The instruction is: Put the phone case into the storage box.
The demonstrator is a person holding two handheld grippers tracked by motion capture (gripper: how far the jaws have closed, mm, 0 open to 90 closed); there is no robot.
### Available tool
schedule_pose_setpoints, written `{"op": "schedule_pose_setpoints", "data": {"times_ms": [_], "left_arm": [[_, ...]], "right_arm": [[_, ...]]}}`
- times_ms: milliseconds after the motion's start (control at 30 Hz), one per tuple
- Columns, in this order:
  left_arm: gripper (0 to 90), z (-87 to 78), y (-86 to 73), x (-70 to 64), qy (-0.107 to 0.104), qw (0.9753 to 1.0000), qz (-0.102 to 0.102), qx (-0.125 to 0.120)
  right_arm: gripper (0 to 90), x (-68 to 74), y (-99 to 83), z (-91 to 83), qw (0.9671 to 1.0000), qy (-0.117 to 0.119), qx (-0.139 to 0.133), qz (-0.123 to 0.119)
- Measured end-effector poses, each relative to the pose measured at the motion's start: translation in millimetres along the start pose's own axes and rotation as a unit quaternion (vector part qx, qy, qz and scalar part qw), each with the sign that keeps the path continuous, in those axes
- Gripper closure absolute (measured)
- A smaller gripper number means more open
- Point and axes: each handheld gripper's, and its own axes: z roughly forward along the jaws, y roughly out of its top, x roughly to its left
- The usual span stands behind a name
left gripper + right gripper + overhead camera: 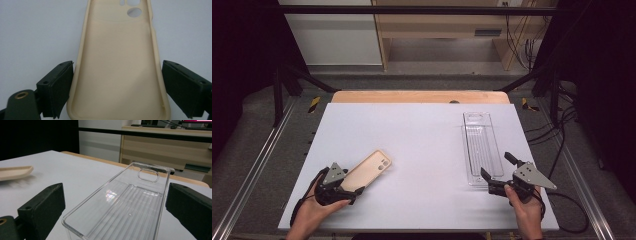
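A beige phone case [371, 169] lies hollow side up at the near left of the white table [422, 145]. My left gripper [352, 183] holds its near end. In the left gripper view the case [117, 75] spans the gap between the jaws, both pressed against its sides, so the left gripper [117, 65] is shut on it. A clear plastic tray [482, 145] lies lengthwise at the right. My right gripper [497, 166] stands open at its near end. In the right gripper view the tray [125, 205] runs away from between the spread jaws of the right gripper [115, 187].
A wooden strip [422, 96] borders the table's far edge, with a pale wood cabinet [447, 30] behind it. Metal rails [257, 155] run along both sides. Cables [562, 130] hang at the right. The beige case's far end [15, 173] shows left of the tray.
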Motion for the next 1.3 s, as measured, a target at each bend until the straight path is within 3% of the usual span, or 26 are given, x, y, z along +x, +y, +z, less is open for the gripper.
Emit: {"op": "schedule_pose_setpoints", "data": {"times_ms": [100,133,167,200,267,367,400,567,800,867,933,1067,1167,1300], "left_arm": [[11.9,1.7,10.0,-4.9,0.009,0.9998,0.009,-0.016],[11.8,5.5,21.1,-10.8,0.009,0.9991,0.007,-0.04],[11.8,5.5,21.1,-10.8,0.009,0.9991,0.007,-0.04],[11.8,11.6,32.8,-18.0,0.007,0.9981,0.008,-0.061],[11.8,19.2,44.5,-27.9,0.007,0.9967,0.012,-0.08],[11.7,25.3,50.9,-36.0,0.008,0.9955,0.016,-0.093],[11.7,28.7,54.1,-41.3,0.018,0.9947,0.023,-0.098],[11.7,26.6,56.8,-44.4,0.033,0.9918,0.021,-0.122],[11.7,23.8,52.7,-44.2,0.049,0.9887,0.013,-0.141],[11.7,19.2,50.8,-44.8,0.057,0.9865,0.021,-0.152],[11.7,16.8,50.0,-45.2,0.055,0.9862,0.015,-0.156],[11.6,15.0,48.6,-46.1,0.056,0.9845,0.024,-0.165],[11.6,15.5,47.7,-48.1,0.054,0.9853,0.023,-0.161],[11.6,16.5,48.4,-50.0,0.055,0.9841,0.033,-0.166]], "right_arm": [[2.7,0.8,1.8,0.5,1.0,0.0,0.0,0.0],[2.8,3.2,4.6,2.0,1.0,-0.001,0.001,-0.003],[2.8,3.2,4.6,2.0,1.0,-0.001,0.001,-0.003],[2.8,6.4,8.6,5.1,1.0,0.001,0.002,-0.004],[2.9,10.7,13.0,9.0,0.9999,0.003,0.007,-0.008],[3.0,18.1,19.5,14.0,0.9996,0.01,0.02,-0.016],[3.1,20.6,21.2,15.8,0.9994,0.011,0.026,-0.018],[3.4,36.1,25.8,25.9,0.9978,0.021,0.061,-0.016],[3.8,58.0,42.3,39.3,0.9961,0.035,0.079,-0.018],[4.2,71.2,51.0,43.9,0.9958,0.035,0.084,-0.011],[4.5,77.5,55.8,47.9,0.9955,0.035,0.087,-0.007],[5.1,83.7,63.4,57.3,0.9944,0.04,0.097,-0.011],[5.2,86.6,68.2,62.7,0.9939,0.045,0.1,-0.012],[5.2,96.0,79.7,76.6,0.992,0.056,0.11,-0.027]]}}
